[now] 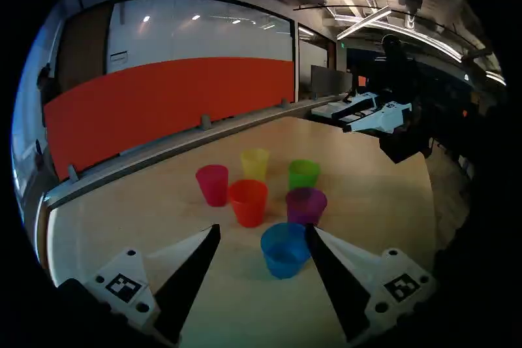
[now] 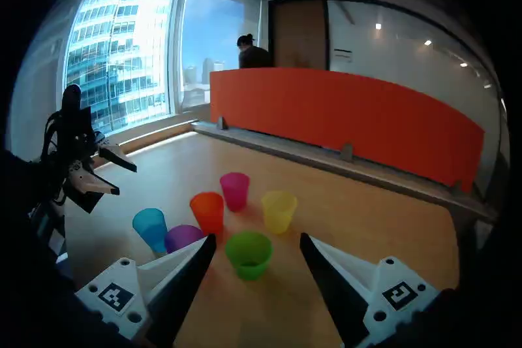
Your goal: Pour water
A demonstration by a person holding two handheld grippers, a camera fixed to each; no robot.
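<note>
Several small plastic cups stand upright in a cluster on a wooden table. In the left gripper view, the blue cup sits nearest, between the tips of my open left gripper. Behind it are the orange cup, purple cup, pink cup, yellow cup and green cup. My right gripper hovers open at the far right. In the right gripper view, the green cup lies between the open right gripper fingers, and the left gripper hangs open at the left.
An orange partition with a grey rail runs along the table's far side. Large windows lie beyond the table, and a person stands behind the partition. Bare tabletop surrounds the cups.
</note>
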